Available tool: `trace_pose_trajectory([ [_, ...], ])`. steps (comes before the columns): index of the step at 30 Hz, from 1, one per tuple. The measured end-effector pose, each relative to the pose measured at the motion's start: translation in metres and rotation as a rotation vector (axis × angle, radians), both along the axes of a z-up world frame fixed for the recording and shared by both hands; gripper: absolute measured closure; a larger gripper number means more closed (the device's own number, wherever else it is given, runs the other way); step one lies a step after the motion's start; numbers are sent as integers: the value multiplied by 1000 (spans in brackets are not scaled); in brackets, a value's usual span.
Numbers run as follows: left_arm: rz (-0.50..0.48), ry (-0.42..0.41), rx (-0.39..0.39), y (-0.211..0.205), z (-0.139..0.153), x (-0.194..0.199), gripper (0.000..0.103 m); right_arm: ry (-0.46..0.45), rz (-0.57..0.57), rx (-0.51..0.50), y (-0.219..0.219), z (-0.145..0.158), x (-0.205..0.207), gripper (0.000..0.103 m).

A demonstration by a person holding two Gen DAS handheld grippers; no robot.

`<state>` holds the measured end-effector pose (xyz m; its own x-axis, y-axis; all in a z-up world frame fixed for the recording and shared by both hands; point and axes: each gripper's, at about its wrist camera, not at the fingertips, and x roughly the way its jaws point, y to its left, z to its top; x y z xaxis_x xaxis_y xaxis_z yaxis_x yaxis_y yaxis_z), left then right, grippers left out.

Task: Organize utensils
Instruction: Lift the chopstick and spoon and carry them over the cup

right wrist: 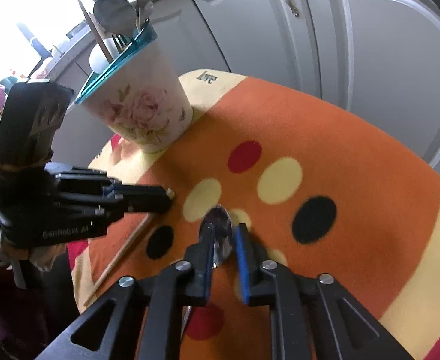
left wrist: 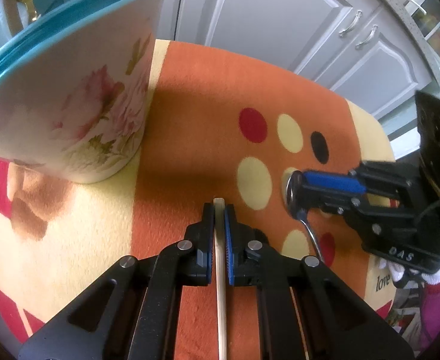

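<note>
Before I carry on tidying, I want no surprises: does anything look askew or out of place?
Nothing stands out. The floral ceramic holder stands upright with cutlery inside; only the pale wooden chopstick and the shiny metal spoon lie loose on the orange dotted mat.

Ahead of both claws: grey-white cabinet doors (right wrist: 370, 45) with raised panels and curved metal handles (left wrist: 350, 24). Under the claws, an orange mat (right wrist: 325, 138) with cream edges, red, cream and black dots, and "love" lettering. Far left of the right claw, a bright window (right wrist: 19, 21), washed out, with cluttered counter below. Upper right of the left claw, a speckled countertop edge (left wrist: 406, 15) and glass-front shelves (left wrist: 439, 39).
</note>
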<state>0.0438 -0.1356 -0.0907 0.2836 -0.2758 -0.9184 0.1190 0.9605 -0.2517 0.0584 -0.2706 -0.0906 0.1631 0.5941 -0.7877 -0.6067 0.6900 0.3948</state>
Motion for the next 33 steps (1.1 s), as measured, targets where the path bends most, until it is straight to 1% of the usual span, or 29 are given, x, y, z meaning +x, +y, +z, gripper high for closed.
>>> trace_pose_trajectory([
  [4, -8, 1, 7, 5, 1, -4, 98, 18, 18, 29, 5, -4, 8, 89],
  [6, -6, 1, 4, 4, 0, -2, 98, 20, 46, 28, 9, -3, 7, 89],
  [7, -6, 1, 3, 5, -1, -3, 98, 17, 57, 22, 11, -3, 6, 90],
  [8, -7, 0, 3, 4, -1, -3, 98, 19, 65, 16, 13, -3, 3, 98],
  [11, -4, -1, -9, 6, 0, -3, 98, -9, 64, -18, 16, 3, -6, 100],
  [14, 1, -2, -40, 11, 7, -6, 98, -43, 35, -16, 10, 15, -13, 100],
  [19, -6, -56, -81, 18, 37, -16, 98, -104, -52, 26, -10, 48, -29, 100],
  [22, -22, -103, -98, 23, 58, -24, 98, -152, -78, 42, -18, 72, -42, 100],
  [26, -34, -145, -119, 31, 81, -36, 98, -205, -84, 29, -19, 96, -60, 100],
  [33, -40, -222, -145, 49, 119, -57, 98, -264, -91, 20, -14, 125, -76, 100],
])
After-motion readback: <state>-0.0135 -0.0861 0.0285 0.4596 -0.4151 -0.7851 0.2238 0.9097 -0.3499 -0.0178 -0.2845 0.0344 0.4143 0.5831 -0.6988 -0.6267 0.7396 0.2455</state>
